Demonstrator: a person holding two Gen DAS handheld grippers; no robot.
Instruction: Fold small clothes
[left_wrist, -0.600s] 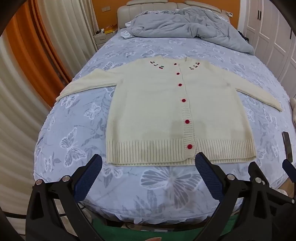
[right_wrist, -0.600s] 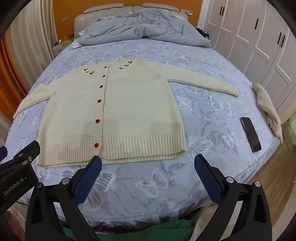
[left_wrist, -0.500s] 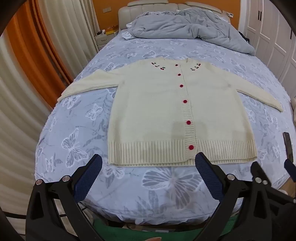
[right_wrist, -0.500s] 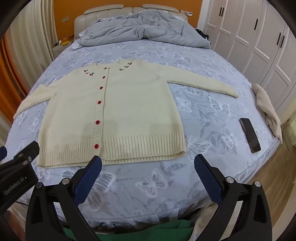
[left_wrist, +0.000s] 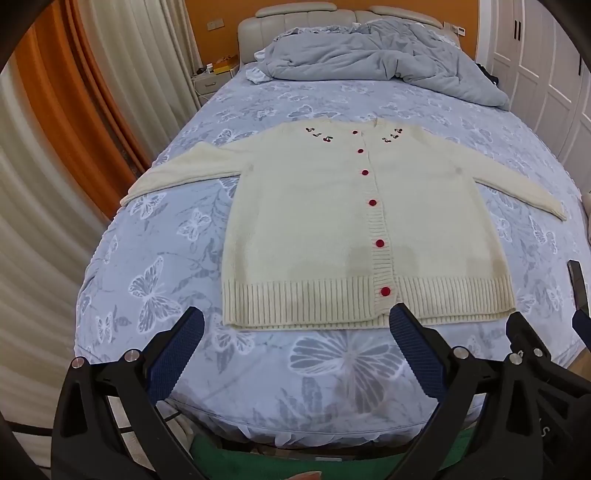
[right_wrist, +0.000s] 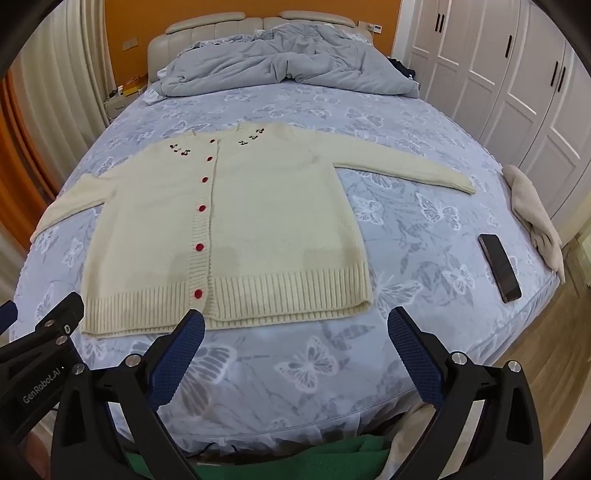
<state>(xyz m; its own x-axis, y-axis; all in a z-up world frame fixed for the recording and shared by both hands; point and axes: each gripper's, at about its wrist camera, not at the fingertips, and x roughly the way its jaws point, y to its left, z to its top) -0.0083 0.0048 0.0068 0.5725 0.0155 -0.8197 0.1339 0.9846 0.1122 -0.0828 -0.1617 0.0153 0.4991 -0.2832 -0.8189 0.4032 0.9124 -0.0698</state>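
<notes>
A cream knitted cardigan (left_wrist: 314, 218) with red buttons and cherry embroidery lies flat and face up on the bed, sleeves spread out to both sides; it also shows in the right wrist view (right_wrist: 266, 221). My left gripper (left_wrist: 295, 350) is open and empty, held above the bed's foot edge just short of the cardigan's ribbed hem. My right gripper (right_wrist: 295, 350) is open and empty, near the hem's right half. The left gripper's body (right_wrist: 40, 339) shows at the left edge of the right wrist view.
The bed (right_wrist: 424, 332) has a blue butterfly sheet. A grey duvet (right_wrist: 280, 62) is bunched at the headboard. A black phone (right_wrist: 499, 266) and a beige cloth (right_wrist: 535, 218) lie at the bed's right edge. Curtains hang left, white wardrobes stand right.
Both grippers have drifted slightly, so the cardigan sits a little to the right in the left view and a little higher in the right view. Both grippers stay open; the cardigan has not moved.
</notes>
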